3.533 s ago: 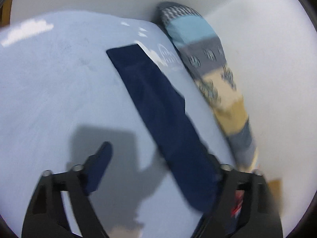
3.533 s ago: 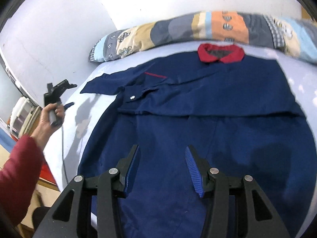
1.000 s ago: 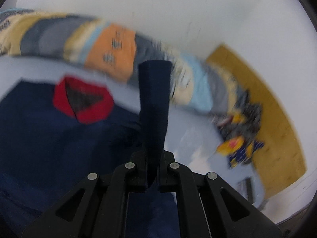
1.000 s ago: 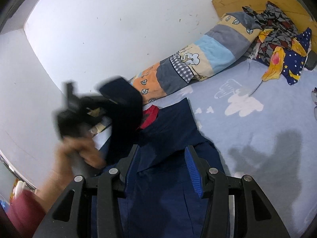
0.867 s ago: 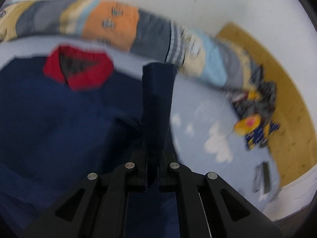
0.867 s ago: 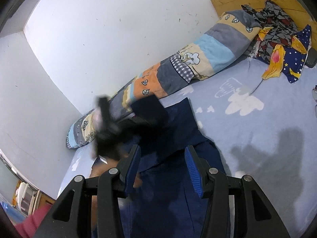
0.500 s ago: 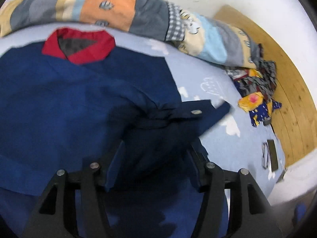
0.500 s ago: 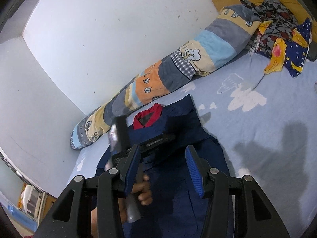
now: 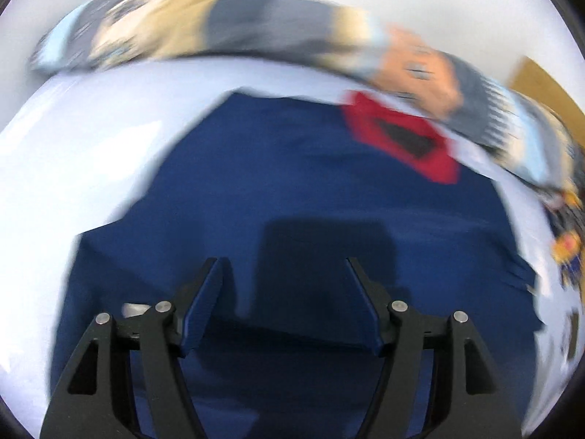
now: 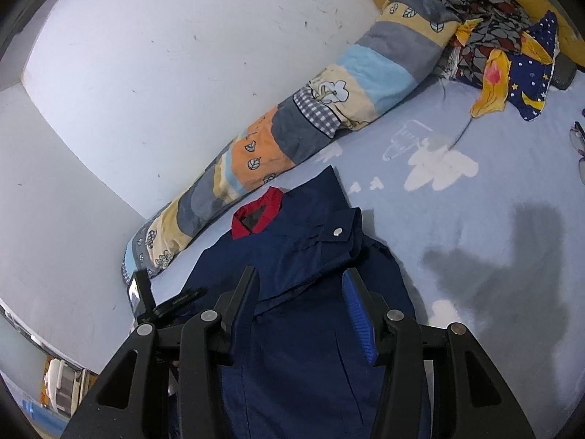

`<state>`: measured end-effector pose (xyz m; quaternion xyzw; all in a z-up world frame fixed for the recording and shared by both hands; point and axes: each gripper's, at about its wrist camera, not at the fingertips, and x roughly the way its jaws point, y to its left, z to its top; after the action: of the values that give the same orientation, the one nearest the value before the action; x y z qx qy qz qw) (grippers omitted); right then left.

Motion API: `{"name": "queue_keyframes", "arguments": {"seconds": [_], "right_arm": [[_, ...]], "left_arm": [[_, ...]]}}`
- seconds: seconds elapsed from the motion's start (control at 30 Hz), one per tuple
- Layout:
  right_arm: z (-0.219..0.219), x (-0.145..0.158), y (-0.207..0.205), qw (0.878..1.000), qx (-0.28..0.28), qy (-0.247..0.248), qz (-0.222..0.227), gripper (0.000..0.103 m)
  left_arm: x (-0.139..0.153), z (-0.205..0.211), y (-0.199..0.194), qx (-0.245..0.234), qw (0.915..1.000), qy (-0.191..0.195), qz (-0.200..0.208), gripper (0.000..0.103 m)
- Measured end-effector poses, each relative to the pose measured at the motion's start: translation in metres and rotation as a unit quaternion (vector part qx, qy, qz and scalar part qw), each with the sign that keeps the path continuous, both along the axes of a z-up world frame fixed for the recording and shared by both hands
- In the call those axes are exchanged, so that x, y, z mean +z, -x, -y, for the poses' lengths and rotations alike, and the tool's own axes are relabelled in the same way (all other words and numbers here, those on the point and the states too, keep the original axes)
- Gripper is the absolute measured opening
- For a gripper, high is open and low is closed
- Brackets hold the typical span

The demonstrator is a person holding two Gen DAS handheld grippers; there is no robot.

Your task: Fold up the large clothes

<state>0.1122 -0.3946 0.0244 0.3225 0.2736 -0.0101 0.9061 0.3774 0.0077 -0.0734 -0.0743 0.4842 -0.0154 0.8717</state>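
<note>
A navy jacket (image 9: 292, 183) with a red collar (image 9: 398, 139) lies flat on the light blue bed sheet (image 10: 475, 219). One sleeve, with a snap button on its cuff (image 10: 336, 232), is folded across the jacket's (image 10: 310, 347) chest. My left gripper (image 9: 283, 261) hovers over the jacket's left half; its jaws are opening and nothing is between them. The view from it is blurred by motion. My right gripper (image 10: 300, 270) stands open above the jacket's lower part, holding nothing. In the right wrist view the left gripper (image 10: 164, 301) shows at the jacket's left edge.
A long patchwork bolster (image 10: 329, 109) runs along the white wall behind the collar. A heap of patterned clothes (image 10: 512, 47) sits at the far right by a wooden board. Glasses (image 10: 579, 146) lie at the right edge of the sheet.
The left gripper let go of the navy sleeve, which now lies across the jacket. Its jaws went from shut to open and it swung left and down. The right gripper stayed put.
</note>
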Motion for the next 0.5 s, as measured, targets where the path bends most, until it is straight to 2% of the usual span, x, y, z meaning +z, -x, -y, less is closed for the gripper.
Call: {"name": "queue_keyframes", "arguments": {"seconds": [0.07, 0.1, 0.27, 0.4, 0.5], "right_arm": [[-0.003, -0.001, -0.003, 1.0, 0.003, 0.005, -0.003, 0.05], [-0.004, -0.001, -0.005, 1.0, 0.006, 0.006, -0.005, 0.05], [-0.009, -0.003, -0.01, 1.0, 0.009, 0.017, -0.013, 0.051], [-0.015, -0.01, -0.015, 0.999, 0.016, 0.032, -0.029, 0.051], [-0.027, -0.019, -0.021, 0.997, 0.035, 0.048, -0.048, 0.051]], "left_arm": [[-0.022, -0.026, -0.006, 0.028, 0.9991, 0.003, -0.032, 0.066], [-0.026, -0.036, -0.004, 0.028, 0.9992, 0.012, -0.027, 0.067], [-0.017, -0.038, 0.007, 0.021, 0.9995, 0.005, -0.022, 0.067], [-0.002, -0.036, 0.042, -0.004, 0.9997, 0.021, -0.008, 0.067], [0.005, -0.031, 0.084, -0.032, 0.9995, 0.002, -0.001, 0.067]]}}
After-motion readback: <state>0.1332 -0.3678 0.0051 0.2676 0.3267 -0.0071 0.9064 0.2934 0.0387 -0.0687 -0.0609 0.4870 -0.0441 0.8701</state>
